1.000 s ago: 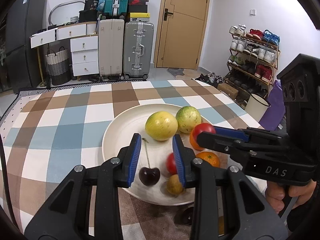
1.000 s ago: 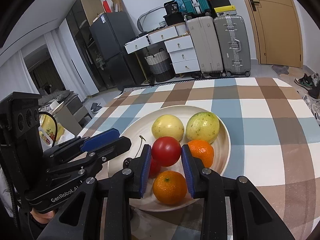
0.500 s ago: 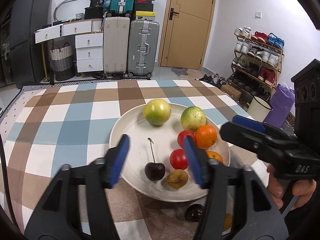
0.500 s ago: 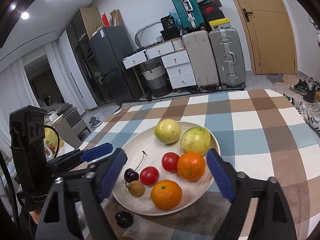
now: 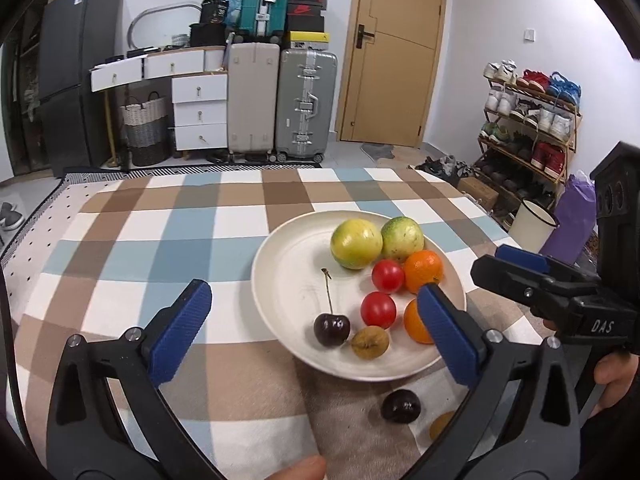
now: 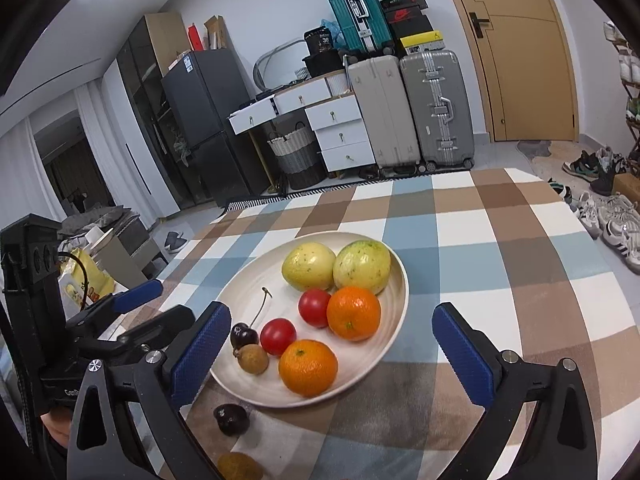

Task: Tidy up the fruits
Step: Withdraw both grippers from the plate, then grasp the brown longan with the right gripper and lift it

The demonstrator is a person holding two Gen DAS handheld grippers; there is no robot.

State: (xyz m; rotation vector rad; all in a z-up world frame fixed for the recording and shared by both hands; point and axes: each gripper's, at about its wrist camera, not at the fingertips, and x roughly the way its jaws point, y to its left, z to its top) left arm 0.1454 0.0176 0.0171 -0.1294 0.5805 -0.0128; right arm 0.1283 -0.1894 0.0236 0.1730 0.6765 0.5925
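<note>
A cream plate (image 5: 288,280) (image 6: 392,344) on the checked tablecloth holds two yellow-green fruits (image 5: 356,243) (image 6: 309,266), two oranges (image 5: 423,271) (image 6: 308,367), two small red tomatoes (image 5: 378,309) (image 6: 278,336), a stemmed dark cherry (image 5: 331,329) (image 6: 243,335) and a brown longan (image 5: 370,343) (image 6: 253,359). A second dark cherry (image 5: 401,406) (image 6: 231,419) and a brown fruit (image 6: 239,466) lie on the cloth in front of the plate. My left gripper (image 5: 316,336) is open and empty above the plate's near edge. My right gripper (image 6: 332,356) is open and empty, also over the near side.
The table's far half (image 5: 240,208) is bare checked cloth. Beyond it stand suitcases (image 5: 306,104), white drawers (image 5: 198,110) and a door. A shoe rack (image 5: 532,120) and a white bin (image 5: 534,226) are off the table's right edge.
Both grippers opened wide and drew back from the plate. The left one released the cherry; the right one released the tomato, which now lies on the plate.
</note>
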